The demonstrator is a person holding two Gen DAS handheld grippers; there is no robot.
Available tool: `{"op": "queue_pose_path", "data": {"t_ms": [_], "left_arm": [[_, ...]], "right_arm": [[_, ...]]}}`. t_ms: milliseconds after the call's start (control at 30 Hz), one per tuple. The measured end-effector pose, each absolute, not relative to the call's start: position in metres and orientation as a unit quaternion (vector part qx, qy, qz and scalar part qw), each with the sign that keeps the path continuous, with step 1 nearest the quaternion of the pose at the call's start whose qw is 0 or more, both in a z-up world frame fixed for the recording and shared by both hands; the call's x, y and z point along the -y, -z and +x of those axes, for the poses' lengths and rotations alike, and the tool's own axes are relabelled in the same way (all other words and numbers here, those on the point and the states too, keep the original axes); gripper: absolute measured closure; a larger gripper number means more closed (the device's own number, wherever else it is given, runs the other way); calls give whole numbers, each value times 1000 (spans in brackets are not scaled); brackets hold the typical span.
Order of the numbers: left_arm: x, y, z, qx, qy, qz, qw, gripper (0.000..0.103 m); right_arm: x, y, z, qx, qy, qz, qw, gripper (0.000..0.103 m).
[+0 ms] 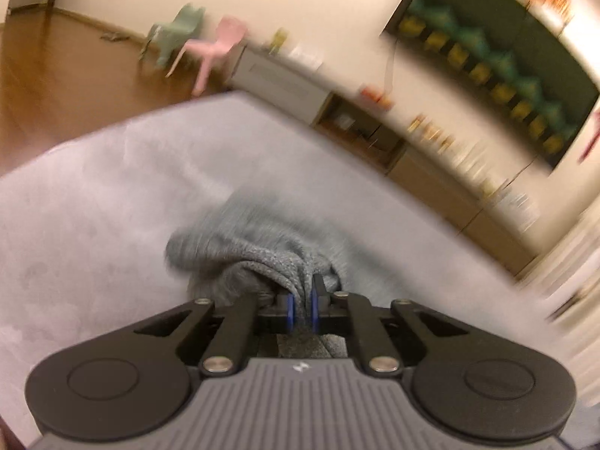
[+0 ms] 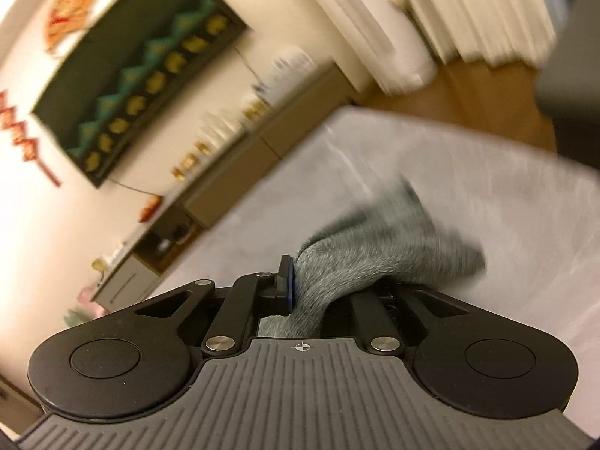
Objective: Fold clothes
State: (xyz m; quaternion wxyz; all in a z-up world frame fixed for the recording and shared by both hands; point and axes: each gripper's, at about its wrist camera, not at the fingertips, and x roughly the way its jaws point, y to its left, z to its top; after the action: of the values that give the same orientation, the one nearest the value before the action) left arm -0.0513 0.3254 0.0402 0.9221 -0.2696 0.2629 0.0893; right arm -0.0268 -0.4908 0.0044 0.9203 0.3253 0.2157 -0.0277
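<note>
A grey knitted garment (image 1: pixel 255 240) hangs bunched over a table covered with pale lavender cloth (image 1: pixel 93 206). My left gripper (image 1: pixel 303 300) is shut on a fold of it, the fabric pinched between the blue pads. In the right wrist view the same grey garment (image 2: pixel 390 243) drapes over my right gripper (image 2: pixel 300 281), which is shut on it. Only the right gripper's left finger (image 2: pixel 285 273) shows; the cloth hides the other. Both views are blurred by motion.
The covered table (image 2: pixel 487 195) ends at a far edge with wooden floor (image 1: pixel 56 75) beyond. A green chair (image 1: pixel 176 33) and a pink chair (image 1: pixel 217 48) stand on the floor. A low cabinet (image 1: pixel 431 172) lines the wall under a dark board (image 1: pixel 495 56). Curtains (image 2: pixel 431 11) hang at the right.
</note>
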Motion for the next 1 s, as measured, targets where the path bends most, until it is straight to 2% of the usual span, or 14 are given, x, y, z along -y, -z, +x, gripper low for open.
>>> {"op": "queue_pose_path", "data": {"t_ms": [167,267,333,367,433,467,500,567,700,900,967,1000], "left_arm": [[-327,-126,-49,-206,-85,-274,936,95],[-319,-160,28,-248,-108,-251,930,95],[-314,-146,111,-314,-135,-226,912,93],[-313,-136,155,-349,-148,-212,901,90],[-314,-99,223,-414,-213,-173,868,89],[-315,-82,244,-435,-241,-151,854,88],[-315,-67,257,-450,-262,-130,844,90],[-313,-58,252,-429,-272,-124,853,89],[-303,-55,201,-362,-261,-114,888,86],[-287,-48,177,-377,-221,-110,893,83],[-280,-45,164,-379,-221,-97,894,82],[-281,-45,156,-381,-220,-102,892,82]], "right_arm": [[481,-72,-54,-180,12,241,954,99],[471,-97,-20,-201,18,197,959,99],[462,-94,35,-253,12,184,950,98],[457,-85,66,-279,15,185,942,95],[451,-54,132,-332,32,189,924,62],[451,-41,152,-346,41,192,917,62],[455,-26,165,-357,52,202,910,61],[462,-7,182,-377,75,210,899,61],[472,-19,172,-342,83,186,918,58],[455,-6,154,-377,-6,144,915,60],[453,12,155,-407,-13,121,905,65],[454,23,156,-422,-7,108,900,77]]}}
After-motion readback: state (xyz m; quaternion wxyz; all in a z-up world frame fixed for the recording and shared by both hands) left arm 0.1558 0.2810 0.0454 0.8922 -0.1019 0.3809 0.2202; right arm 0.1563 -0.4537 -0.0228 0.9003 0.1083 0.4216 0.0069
